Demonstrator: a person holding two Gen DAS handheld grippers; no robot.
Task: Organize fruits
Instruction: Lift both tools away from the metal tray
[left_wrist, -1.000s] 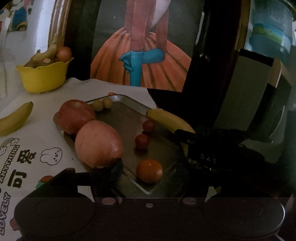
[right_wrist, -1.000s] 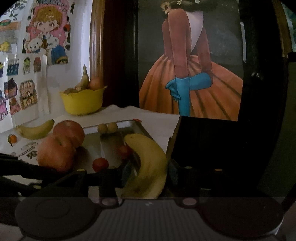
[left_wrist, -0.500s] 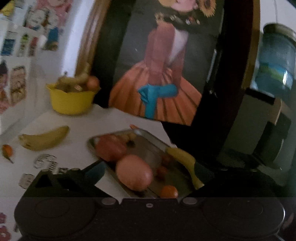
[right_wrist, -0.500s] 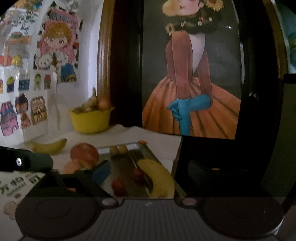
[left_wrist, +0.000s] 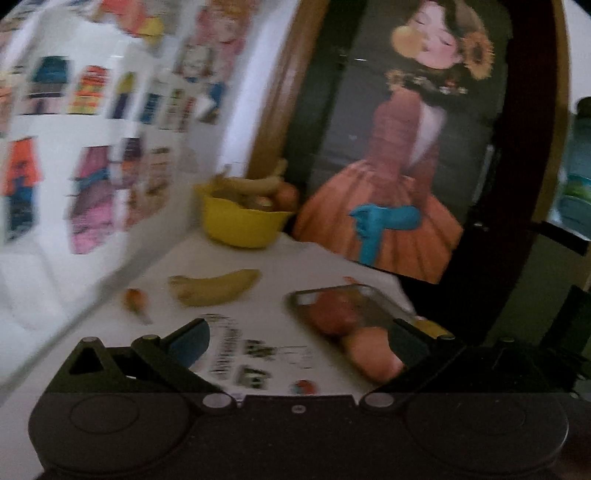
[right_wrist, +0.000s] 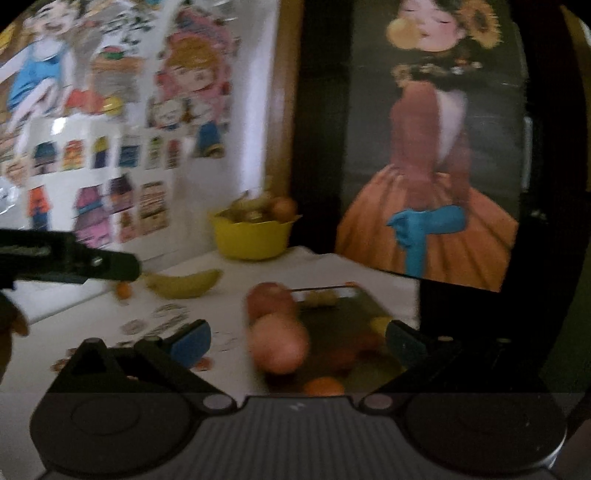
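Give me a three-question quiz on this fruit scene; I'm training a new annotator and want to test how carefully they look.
1. True or false: the left gripper is holding a fruit.
2. The loose banana on the white table lies: A) inside the metal tray, B) between the yellow bowl and the tray, outside both, C) in the bowl.
3. Fill in: the two large apples sit along the tray's ___ edge in the right wrist view.

Key: 1 false, both grippers are open and hold nothing, including the right gripper. 2 B. 3 left.
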